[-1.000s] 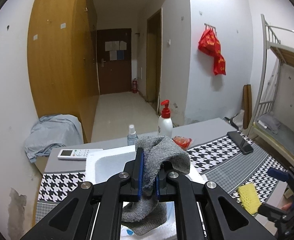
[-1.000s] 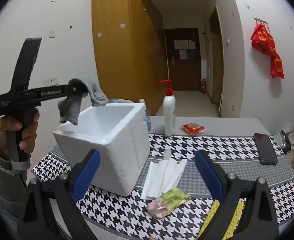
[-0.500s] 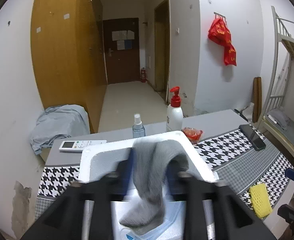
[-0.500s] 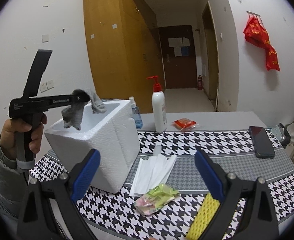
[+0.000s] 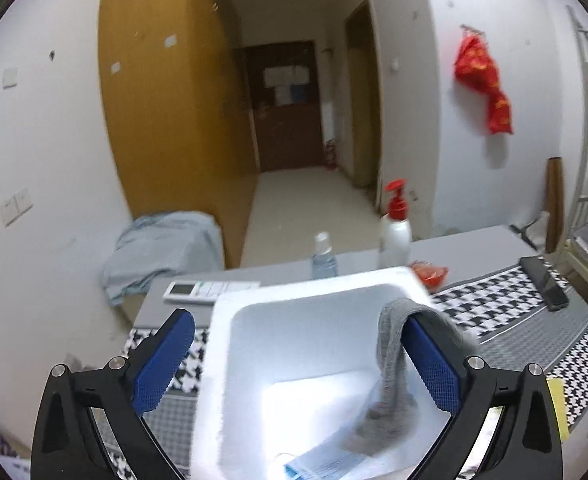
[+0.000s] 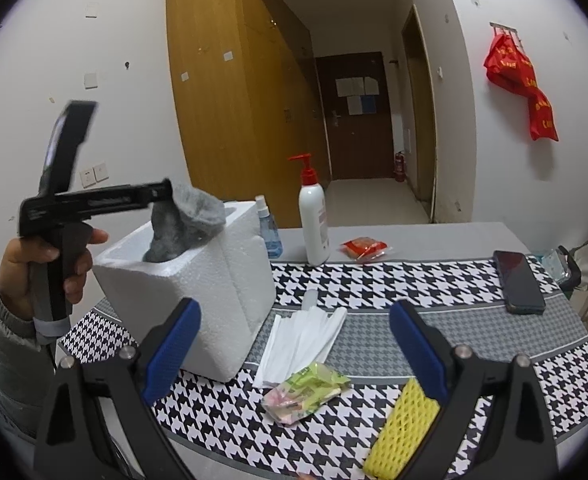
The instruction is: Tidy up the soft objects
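Foam box (image 5: 229,360) mouth unobstructed at centre and left, grey sock (image 5: 394,364) draped over the right finger of the opening left gripper (image 5: 294,360) crowds its right side; pump bottle (image 6: 314,224) and spray bottle (image 6: 267,232) flank the box behind.

The sock (image 5: 394,364) is grey knitted cloth, fuzzy and matt. The box (image 6: 229,280) is white foam, grainy. A houndstooth woven cloth (image 6: 394,280) covers the surface. The phone (image 6: 518,280) is glossy black.

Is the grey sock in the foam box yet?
Partly: the sock still drapes over one finger of the opening left gripper, hanging into the box.
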The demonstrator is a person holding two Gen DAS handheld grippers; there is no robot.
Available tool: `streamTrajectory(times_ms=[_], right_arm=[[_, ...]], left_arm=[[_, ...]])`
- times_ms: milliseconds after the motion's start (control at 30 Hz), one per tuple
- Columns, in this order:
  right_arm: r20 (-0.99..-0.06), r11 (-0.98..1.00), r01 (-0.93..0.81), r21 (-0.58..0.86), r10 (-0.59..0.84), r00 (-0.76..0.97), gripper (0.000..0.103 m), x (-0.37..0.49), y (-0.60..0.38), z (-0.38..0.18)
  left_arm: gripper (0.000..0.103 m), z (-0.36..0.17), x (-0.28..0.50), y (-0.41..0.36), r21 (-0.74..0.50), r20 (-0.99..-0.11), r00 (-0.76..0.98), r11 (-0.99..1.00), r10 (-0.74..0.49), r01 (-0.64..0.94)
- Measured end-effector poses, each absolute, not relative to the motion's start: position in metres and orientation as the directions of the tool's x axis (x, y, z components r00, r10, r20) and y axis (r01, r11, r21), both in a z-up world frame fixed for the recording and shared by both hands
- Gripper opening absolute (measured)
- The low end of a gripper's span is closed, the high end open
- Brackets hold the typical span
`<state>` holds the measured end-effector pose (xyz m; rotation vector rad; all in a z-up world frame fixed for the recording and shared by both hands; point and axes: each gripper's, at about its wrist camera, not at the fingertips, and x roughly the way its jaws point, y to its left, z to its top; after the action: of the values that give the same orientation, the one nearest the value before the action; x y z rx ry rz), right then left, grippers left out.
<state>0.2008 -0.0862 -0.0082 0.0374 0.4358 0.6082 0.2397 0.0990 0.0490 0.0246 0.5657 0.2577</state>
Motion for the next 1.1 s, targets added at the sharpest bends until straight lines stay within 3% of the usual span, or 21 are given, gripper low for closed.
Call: streamTrajectory(times_ms=[200,367,633,1100], right_arm=[[-0.377,0.825,-0.543,0.158,0.559,0.739,0.097,0.198,-0.089,-0.007],[-0.378,0.827,-0.539,0.162,0.556,0.740,0.097,0.196,-0.091,-0.007],[-0.379,0.837,-0.524,0.157,0.541,0.751,0.097,0.182,-0.103,-0.008],[-0.374,0.848,-0.509,0.145,0.524,0.765,0.097,0.154,-0.124,-0.010]], left_arm=[[0.102,0.051,0.232,0.110,0.091,-0.528,0.796,0.952,0.294,-0.291],[0.102,0.059,0.209,0.106,-0.010,-0.483,0.854,0.974,0.195,-0.228],[0.102,0.069,0.168,0.057,0.004,-0.402,0.913,0.998,0.066,-0.070],[0.102,0.063,0.110,0.012,0.010,-0.259,0.965,0.999,-0.036,0.040]])
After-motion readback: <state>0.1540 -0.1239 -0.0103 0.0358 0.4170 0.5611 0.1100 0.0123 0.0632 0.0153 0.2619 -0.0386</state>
